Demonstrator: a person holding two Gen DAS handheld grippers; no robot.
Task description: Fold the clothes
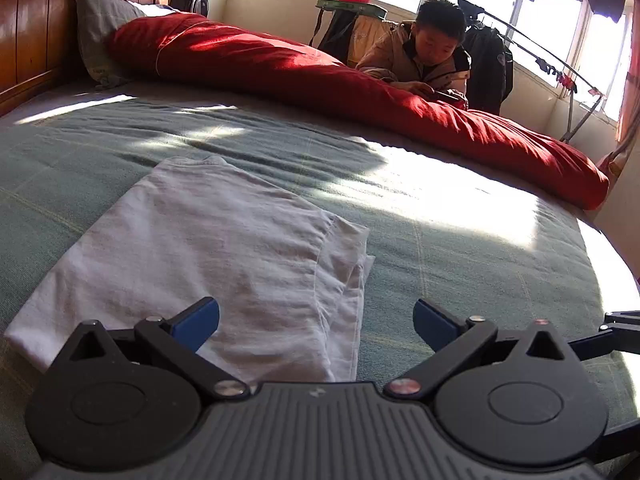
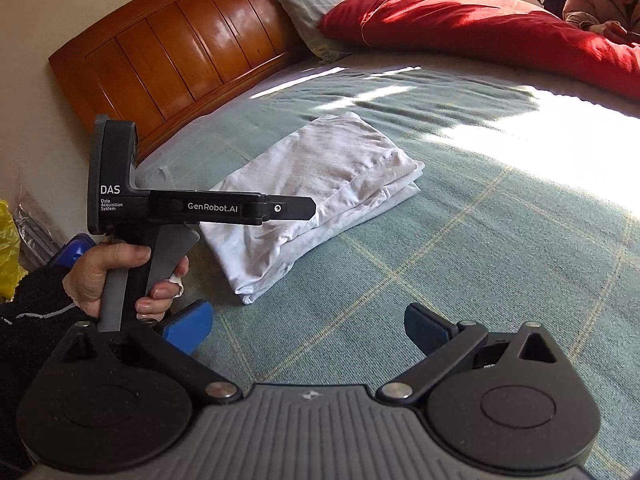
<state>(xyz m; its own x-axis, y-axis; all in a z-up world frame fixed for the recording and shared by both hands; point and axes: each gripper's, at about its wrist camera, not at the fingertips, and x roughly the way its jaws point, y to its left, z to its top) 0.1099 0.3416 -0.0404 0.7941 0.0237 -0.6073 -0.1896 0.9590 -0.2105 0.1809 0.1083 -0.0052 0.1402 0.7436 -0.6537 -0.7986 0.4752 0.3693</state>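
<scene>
left claw point(image 1: 316, 322): blue fingers spread, empty | right claw point(image 2: 308, 326): spread, empty | left hand point(image 2: 120, 280): wrapped round handle

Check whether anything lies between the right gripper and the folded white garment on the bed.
Nothing visible does. The right gripper is open over bare green bedspread, and the folded white garment lies ahead, to its left. The left gripper, also open, hovers over the garment's near edge rather than in that path.

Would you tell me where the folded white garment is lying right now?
The folded white garment lies on the green bedspread, just ahead of the left gripper, between wooden headboard and red duvet.
</scene>
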